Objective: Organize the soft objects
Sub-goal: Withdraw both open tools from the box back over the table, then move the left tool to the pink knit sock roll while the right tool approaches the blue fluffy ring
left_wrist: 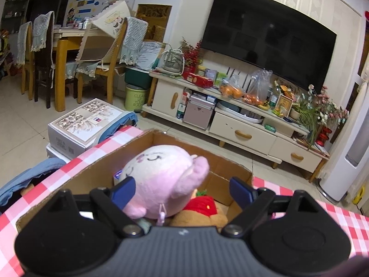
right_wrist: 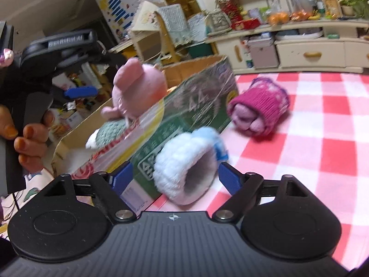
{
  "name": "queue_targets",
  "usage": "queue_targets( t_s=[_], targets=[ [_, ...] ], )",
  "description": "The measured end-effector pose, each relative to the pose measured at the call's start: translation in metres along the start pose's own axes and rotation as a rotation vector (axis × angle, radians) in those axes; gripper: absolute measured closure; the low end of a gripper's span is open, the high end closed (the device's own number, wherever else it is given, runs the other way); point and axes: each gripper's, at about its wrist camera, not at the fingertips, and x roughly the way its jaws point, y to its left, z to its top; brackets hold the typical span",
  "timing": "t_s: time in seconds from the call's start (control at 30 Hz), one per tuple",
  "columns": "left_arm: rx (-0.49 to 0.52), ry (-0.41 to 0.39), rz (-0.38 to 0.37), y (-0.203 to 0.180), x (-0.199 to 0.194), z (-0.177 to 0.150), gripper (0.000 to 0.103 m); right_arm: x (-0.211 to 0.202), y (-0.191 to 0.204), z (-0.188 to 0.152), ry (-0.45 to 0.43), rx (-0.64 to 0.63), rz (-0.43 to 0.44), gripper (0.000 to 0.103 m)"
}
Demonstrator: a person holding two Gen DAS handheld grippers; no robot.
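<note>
Pink plush toy (left_wrist: pixel 161 180): it is sitting on top of the pile in the cardboard box (left_wrist: pixel 92 173), between the fingers of your left gripper (left_wrist: pixel 182 190), at twelve o'clock from the camera.
Left gripper: you are holding it wide; one blue pad is beside the toy, the other is well clear, so nothing is clamped.
Risk, left: pulling back carelessly, you could snag the toy's cord loop or tip it out, since it is riding high.
Right gripper (right_wrist: pixel 175 180): you are holding it wide around the white fluffy cuff (right_wrist: pixel 184 168) on the checked cloth (right_wrist: pixel 322 138).
Risk, right: your left pad is lying close to the box wall, so closing could catch cardboard.
Magenta knit roll (right_wrist: pixel 260 113): it is waiting at one o'clock, still outside the box.
</note>
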Motion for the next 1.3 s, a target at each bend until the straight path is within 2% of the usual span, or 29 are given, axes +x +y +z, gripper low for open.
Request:
queue_targets(
  t_s=[0.1,0.23,0.47,0.7,0.93,1.13,1.23,1.3],
  targets=[
    [0.025,-0.002,-0.009,-0.007,-0.001,-0.003,0.013,0.002,-0.003,-0.003,0.013,0.028,0.030,0.019],
    [0.048,-0.001,-0.019,-0.013,-0.001,-0.004,0.012,0.005,-0.004,-0.004,0.004,0.061,0.071,0.027],
    [0.104,-0.013,-0.040,-0.029,-0.003,-0.010,0.007,0.005,-0.002,-0.006,-0.003,0.093,0.113,0.059],
    [0.134,-0.014,-0.072,-0.047,-0.004,-0.016,0.004,-0.009,-0.009,-0.010,-0.015,0.101,0.031,0.070],
    [0.198,-0.009,-0.104,-0.073,-0.004,-0.027,0.001,-0.053,-0.028,-0.014,-0.029,0.087,-0.123,0.070],
    [0.277,0.005,-0.119,-0.097,-0.002,-0.040,0.001,-0.095,-0.066,-0.028,-0.033,0.180,-0.223,0.069],
    [0.302,0.008,-0.113,-0.103,0.000,-0.044,0.001,-0.101,-0.070,-0.032,-0.046,0.193,-0.224,0.055],
    [0.311,0.001,-0.104,-0.107,0.000,-0.044,0.001,-0.101,-0.068,-0.033,-0.057,0.199,-0.203,0.017]
  ],
)
